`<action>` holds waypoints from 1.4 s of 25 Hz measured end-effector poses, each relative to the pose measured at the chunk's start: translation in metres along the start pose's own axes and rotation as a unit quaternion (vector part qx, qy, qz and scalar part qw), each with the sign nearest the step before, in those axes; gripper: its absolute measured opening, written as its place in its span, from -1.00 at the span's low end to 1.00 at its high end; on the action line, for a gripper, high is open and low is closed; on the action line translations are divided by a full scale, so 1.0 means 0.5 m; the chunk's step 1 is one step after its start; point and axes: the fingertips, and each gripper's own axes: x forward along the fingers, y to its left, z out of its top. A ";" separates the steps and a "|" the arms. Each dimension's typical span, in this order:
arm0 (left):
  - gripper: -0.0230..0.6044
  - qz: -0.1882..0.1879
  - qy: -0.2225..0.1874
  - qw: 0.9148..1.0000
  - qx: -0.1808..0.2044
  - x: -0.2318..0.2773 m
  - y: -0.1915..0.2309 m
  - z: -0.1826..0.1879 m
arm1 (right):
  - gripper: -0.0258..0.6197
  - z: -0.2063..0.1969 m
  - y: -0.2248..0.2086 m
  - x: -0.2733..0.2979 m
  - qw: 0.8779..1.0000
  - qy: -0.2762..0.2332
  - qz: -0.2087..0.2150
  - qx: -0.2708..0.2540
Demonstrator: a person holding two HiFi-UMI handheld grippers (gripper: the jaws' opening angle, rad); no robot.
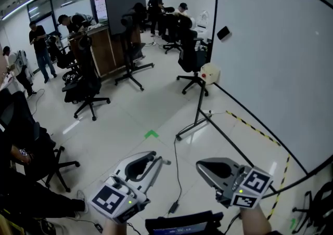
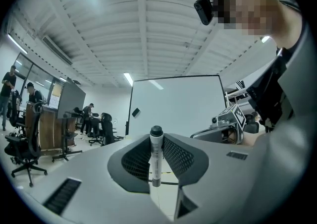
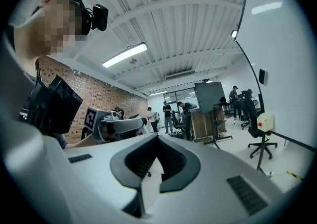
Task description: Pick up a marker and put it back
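A white marker [image 2: 155, 156] with a black cap stands upright between the jaws of my left gripper [image 2: 156, 136], which is shut on its barrel. In the head view the left gripper [image 1: 154, 156] is at the bottom left, pointing level toward the whiteboard, and the marker's end [image 1: 165, 162] pokes out at the jaw tips. My right gripper [image 1: 199, 165] is beside it at the bottom right. In its own view the right gripper [image 3: 157, 138] has its jaws together with nothing between them. The big whiteboard [image 1: 270, 62] fills the right side, with a black eraser [image 1: 223, 33] stuck on it.
The whiteboard's stand leg [image 1: 196, 119] and a cable [image 1: 177, 177] lie on the floor ahead. Yellow-black tape [image 1: 255, 127] runs along the board's foot. Office chairs [image 1: 86, 91] [image 1: 192, 57] and several people stand farther back. A dark device [image 1: 182, 224] sits at the bottom edge.
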 end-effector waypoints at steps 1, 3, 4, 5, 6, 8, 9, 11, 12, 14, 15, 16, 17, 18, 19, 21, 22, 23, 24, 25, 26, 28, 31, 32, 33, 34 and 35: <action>-0.70 -0.003 0.003 1.000 -0.001 0.017 -0.021 -0.002 | -0.87 -0.003 -0.010 -0.026 1.000 0.000 -0.004 0.003; -0.70 -0.011 0.009 1.000 -0.001 0.057 -0.071 -0.005 | -0.87 -0.003 -0.033 -0.086 1.000 -0.004 -0.011 0.009; -0.70 -0.014 0.013 1.000 0.002 0.076 -0.097 -0.006 | -0.87 -0.002 -0.045 -0.118 1.000 -0.009 -0.014 0.014; -0.70 -0.015 0.018 1.000 0.007 0.093 -0.122 -0.007 | -0.87 -0.002 -0.056 -0.150 0.999 -0.016 -0.018 0.021; -0.70 -0.016 0.022 1.000 0.010 0.110 -0.146 -0.007 | -0.87 -0.002 -0.069 -0.179 0.999 -0.024 -0.022 0.029; -0.70 -0.020 0.022 1.000 0.011 0.145 -0.186 -0.002 | -0.87 0.002 -0.095 -0.231 0.998 -0.038 -0.031 0.038; -0.70 -0.022 0.021 0.999 0.011 0.163 -0.203 0.000 | -0.87 0.004 -0.108 -0.254 0.998 -0.043 -0.033 0.039; -0.69 -0.022 0.020 0.999 0.019 0.199 -0.234 0.001 | -0.87 0.004 -0.131 -0.298 0.997 -0.048 -0.033 0.042; -0.69 -0.020 0.020 0.999 0.025 0.215 -0.248 -0.001 | -0.87 0.002 -0.140 -0.317 0.997 -0.049 -0.031 0.044; -0.69 -0.014 0.021 0.999 0.031 0.238 -0.273 -0.006 | -0.87 -0.006 -0.156 -0.349 0.997 -0.048 -0.028 0.050; -0.70 -0.011 0.021 0.999 0.029 0.246 -0.284 -0.009 | -0.87 -0.010 -0.162 -0.362 0.997 -0.047 -0.026 0.052; -0.70 -0.011 0.022 0.999 0.027 0.254 -0.294 -0.012 | -0.87 -0.013 -0.169 -0.372 0.997 -0.046 -0.025 0.055; -0.70 -0.011 0.022 0.999 0.025 0.263 -0.304 -0.013 | -0.87 -0.015 -0.176 -0.381 0.997 -0.045 -0.023 0.058; -0.70 -0.012 0.022 0.999 0.026 0.272 -0.313 -0.013 | -0.87 -0.016 -0.184 -0.388 0.997 -0.044 -0.022 0.060; -0.70 -0.014 0.021 0.999 0.030 0.279 -0.322 -0.013 | -0.87 -0.016 -0.191 -0.393 0.997 -0.042 -0.021 0.062; -0.70 -0.017 0.020 0.999 0.039 0.286 -0.334 -0.010 | -0.87 -0.013 -0.196 -0.396 0.997 -0.042 -0.015 0.063; -0.70 -0.017 0.019 0.999 0.041 0.284 -0.337 -0.007 | -0.87 -0.012 -0.194 -0.396 0.997 -0.042 -0.011 0.061; -0.70 -0.017 0.016 0.999 0.042 0.279 -0.340 -0.004 | -0.87 -0.011 -0.188 -0.395 0.997 -0.042 -0.007 0.058; -0.70 -0.017 0.012 0.999 0.040 0.272 -0.342 0.000 | -0.87 -0.012 -0.182 -0.392 0.998 -0.040 -0.004 0.054; -0.70 -0.018 0.009 0.999 0.038 0.264 -0.343 0.004 | -0.87 -0.013 -0.174 -0.388 0.998 -0.036 -0.003 0.050; -0.70 -0.019 0.007 0.999 0.036 0.255 -0.345 0.007 | -0.87 -0.015 -0.166 -0.383 0.998 -0.032 -0.001 0.047; -0.70 -0.019 0.008 0.999 0.038 0.236 -0.346 0.009 | -0.87 -0.021 -0.148 -0.369 0.999 -0.024 0.007 0.042; -0.70 -0.015 0.013 0.999 0.044 0.214 -0.337 0.003 | -0.87 -0.028 -0.121 -0.347 0.999 -0.014 0.028 0.031; -0.70 -0.014 0.014 0.999 0.045 0.208 -0.331 0.001 | -0.87 -0.030 -0.112 -0.339 0.999 -0.011 0.033 0.028; -0.70 -0.014 0.015 0.999 0.045 0.202 -0.325 0.001 | -0.87 -0.031 -0.104 -0.331 0.999 -0.009 0.035 0.027; -0.70 -0.014 0.016 0.999 0.045 0.195 -0.320 0.002 | -0.87 -0.031 -0.097 -0.323 0.999 -0.007 0.034 0.028; -0.70 -0.014 0.016 0.999 0.045 0.189 -0.315 0.004 | -0.87 -0.030 -0.092 -0.316 0.999 -0.006 0.032 0.029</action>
